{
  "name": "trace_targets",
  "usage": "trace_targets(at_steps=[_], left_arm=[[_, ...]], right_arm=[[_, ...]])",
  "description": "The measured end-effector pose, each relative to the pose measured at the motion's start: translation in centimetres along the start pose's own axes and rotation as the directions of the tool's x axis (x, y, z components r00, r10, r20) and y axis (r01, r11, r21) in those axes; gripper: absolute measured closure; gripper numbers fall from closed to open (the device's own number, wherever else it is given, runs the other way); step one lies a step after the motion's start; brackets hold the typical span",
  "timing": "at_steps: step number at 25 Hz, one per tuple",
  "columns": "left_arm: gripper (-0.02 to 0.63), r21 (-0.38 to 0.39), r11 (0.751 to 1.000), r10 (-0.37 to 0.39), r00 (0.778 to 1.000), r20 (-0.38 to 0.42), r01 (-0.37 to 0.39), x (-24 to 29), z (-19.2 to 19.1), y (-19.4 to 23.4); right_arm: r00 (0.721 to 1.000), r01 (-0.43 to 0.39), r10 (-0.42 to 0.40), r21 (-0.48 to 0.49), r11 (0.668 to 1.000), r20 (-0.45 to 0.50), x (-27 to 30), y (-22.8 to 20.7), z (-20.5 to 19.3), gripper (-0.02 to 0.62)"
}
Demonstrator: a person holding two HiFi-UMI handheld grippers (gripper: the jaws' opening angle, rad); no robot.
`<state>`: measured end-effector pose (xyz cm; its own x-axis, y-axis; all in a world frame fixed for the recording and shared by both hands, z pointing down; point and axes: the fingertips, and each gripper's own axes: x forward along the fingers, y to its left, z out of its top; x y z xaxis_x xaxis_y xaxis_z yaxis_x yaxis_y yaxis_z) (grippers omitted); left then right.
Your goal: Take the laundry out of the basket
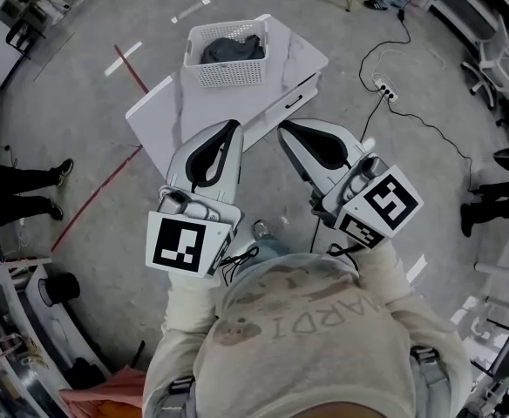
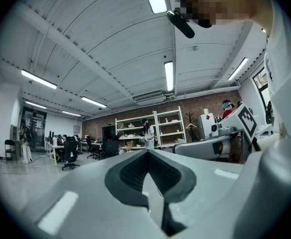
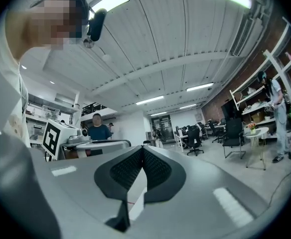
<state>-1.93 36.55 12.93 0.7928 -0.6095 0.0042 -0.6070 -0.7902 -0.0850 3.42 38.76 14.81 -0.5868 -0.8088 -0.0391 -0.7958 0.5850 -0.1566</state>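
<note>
The white worktop [image 1: 159,120] carries at its far edge a white slatted basket [image 1: 228,73] with the laundry [image 1: 234,49], a dark grey crumpled heap, inside, while the left gripper [image 1: 232,129] and right gripper [image 1: 286,130] hang over the near edge, jaws clenched on nothing, probably because reaching has not begun.

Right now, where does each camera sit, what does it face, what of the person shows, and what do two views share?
Head view: on the head, steeply down at basket, laundry, table; shows left gripper, right gripper, white top.
Left gripper view: on that gripper, tilted up toward ceiling, shelves; shows shut jaws, white top.
Right gripper view: on that gripper, up toward ceiling, office chairs; shows shut jaws.
Shared: each gripper view shows the other gripper.
</note>
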Motion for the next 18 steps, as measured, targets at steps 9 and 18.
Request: trace_targets(at_steps=[9, 18], left_arm=[[0.604, -0.016, 0.999, -0.038, 0.999, 0.019, 0.038, -0.8, -1.3, 7.2], [0.604, -0.04, 0.999, -0.015, 1.0, 0.026, 0.016, 0.5, -2.2, 9.4]], right_arm=[[0.998, 0.06, -0.06, 0.013, 0.998, 0.002, 6.7, 0.4, -0.5, 0.568], [0.998, 0.064, -0.064, 0.004, 0.998, -0.017, 8.6, -1.4, -1.0, 0.568]])
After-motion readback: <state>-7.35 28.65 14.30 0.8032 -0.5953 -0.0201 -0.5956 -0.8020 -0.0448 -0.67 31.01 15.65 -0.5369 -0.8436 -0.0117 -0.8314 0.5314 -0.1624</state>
